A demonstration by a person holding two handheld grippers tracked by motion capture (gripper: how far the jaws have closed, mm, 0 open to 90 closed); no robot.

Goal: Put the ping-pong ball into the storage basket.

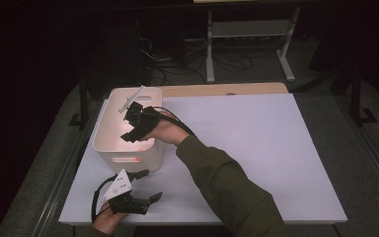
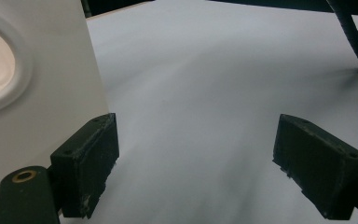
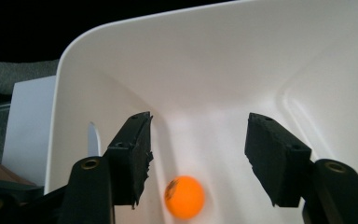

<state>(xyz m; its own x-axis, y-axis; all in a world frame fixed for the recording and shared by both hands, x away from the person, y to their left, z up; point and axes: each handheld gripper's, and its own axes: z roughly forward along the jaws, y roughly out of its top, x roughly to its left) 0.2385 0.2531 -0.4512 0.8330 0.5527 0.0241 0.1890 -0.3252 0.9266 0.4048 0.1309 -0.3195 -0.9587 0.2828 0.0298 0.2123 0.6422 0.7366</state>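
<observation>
Right gripper (image 3: 196, 154): hanging over the white bin (image 1: 109, 129) at the table's left, jaws parted and gripping nothing, so the ball is freed.
Orange ball (image 3: 183, 197): lying inside the bin, below the jaws.
Left gripper (image 2: 196, 168): idling near the bin's near side, its 2 jaws spread wide, empty.

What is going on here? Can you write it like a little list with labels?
Table: white table
Bin: white bin at the table's left
Ball: orange ball inside the bin, loose, under the open jaws
Right gripper: right gripper open, over the bin
Left gripper: left gripper open, nothing between its jaws, beside the bin's wall
</observation>
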